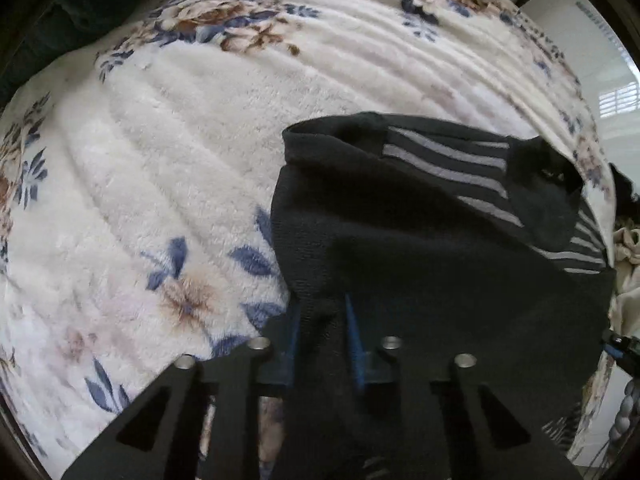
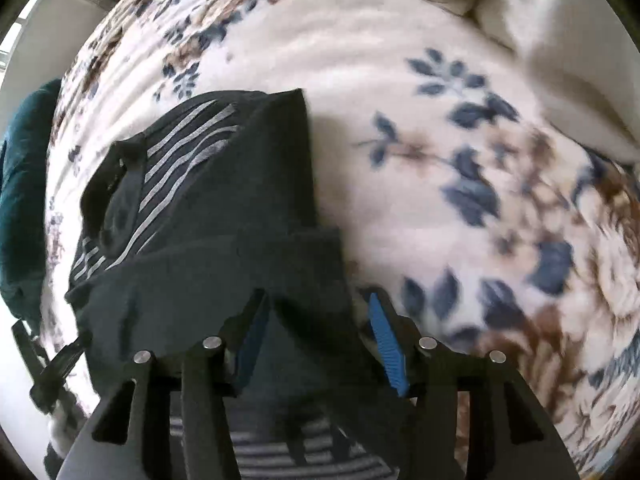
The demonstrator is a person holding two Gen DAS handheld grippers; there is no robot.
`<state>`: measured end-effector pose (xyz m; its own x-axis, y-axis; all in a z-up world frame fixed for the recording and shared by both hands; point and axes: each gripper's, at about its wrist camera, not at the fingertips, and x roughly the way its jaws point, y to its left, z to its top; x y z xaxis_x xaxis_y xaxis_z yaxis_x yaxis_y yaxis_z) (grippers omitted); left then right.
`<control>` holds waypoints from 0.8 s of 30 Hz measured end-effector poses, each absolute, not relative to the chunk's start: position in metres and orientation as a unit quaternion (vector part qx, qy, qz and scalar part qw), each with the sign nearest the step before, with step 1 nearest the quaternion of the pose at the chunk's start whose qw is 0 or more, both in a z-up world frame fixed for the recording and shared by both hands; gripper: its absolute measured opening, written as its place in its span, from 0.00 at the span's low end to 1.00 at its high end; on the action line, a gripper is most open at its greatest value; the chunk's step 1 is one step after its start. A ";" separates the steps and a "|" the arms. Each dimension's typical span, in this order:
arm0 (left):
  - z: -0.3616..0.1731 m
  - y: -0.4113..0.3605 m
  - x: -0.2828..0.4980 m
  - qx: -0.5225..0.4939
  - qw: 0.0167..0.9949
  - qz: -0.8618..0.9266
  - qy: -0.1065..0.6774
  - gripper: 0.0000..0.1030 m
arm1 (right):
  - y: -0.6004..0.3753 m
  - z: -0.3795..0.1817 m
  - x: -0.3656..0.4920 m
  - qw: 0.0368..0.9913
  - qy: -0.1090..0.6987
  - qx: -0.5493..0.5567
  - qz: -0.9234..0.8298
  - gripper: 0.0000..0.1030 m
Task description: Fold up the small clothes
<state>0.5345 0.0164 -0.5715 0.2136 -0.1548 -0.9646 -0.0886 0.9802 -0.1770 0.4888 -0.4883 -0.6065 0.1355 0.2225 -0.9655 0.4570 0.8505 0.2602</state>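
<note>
The left gripper (image 1: 320, 320) pinches the dark striped top (image 1: 420, 220), its stripes running away across the blanket (image 1: 160, 160); the right gripper (image 2: 316, 320) gapes around its edge.

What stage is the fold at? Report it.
Done: the dark striped garment lies on the floral blanket with one layer already turned over. In hand: the left gripper is shut on its near edge; the right gripper straddles fabric, pads apart. Left: finishing the fold. A beige cloth lies further off.
</note>
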 end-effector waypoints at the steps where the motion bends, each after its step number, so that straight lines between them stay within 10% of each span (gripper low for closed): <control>1: -0.569 0.020 0.532 -0.107 0.775 -0.025 0.622 0.14 | -0.480 -0.602 0.495 0.715 0.652 0.237 -0.086 0.20; 9: -0.564 0.053 0.520 -0.145 0.783 -0.019 0.605 0.13 | -0.429 -0.529 0.509 0.808 0.578 0.094 -0.058 0.09; 12: -0.567 0.067 0.521 -0.181 0.772 -0.012 0.610 0.30 | -0.418 -0.522 0.530 0.818 0.572 0.052 -0.044 0.10; 15: -0.561 0.084 0.516 -0.220 0.762 0.000 0.609 0.51 | -0.430 -0.555 0.552 0.768 0.635 0.048 -0.066 0.22; 24: -0.529 0.069 0.473 -0.218 0.791 -0.009 0.572 0.67 | -0.415 -0.554 0.528 0.768 0.624 0.140 -0.002 0.42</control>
<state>0.4733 0.0689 -0.5289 0.3454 -0.2645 -0.9004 -0.2346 0.9046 -0.3557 0.5285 -0.4155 -0.5543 0.2204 0.1722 -0.9601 0.1777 0.9607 0.2132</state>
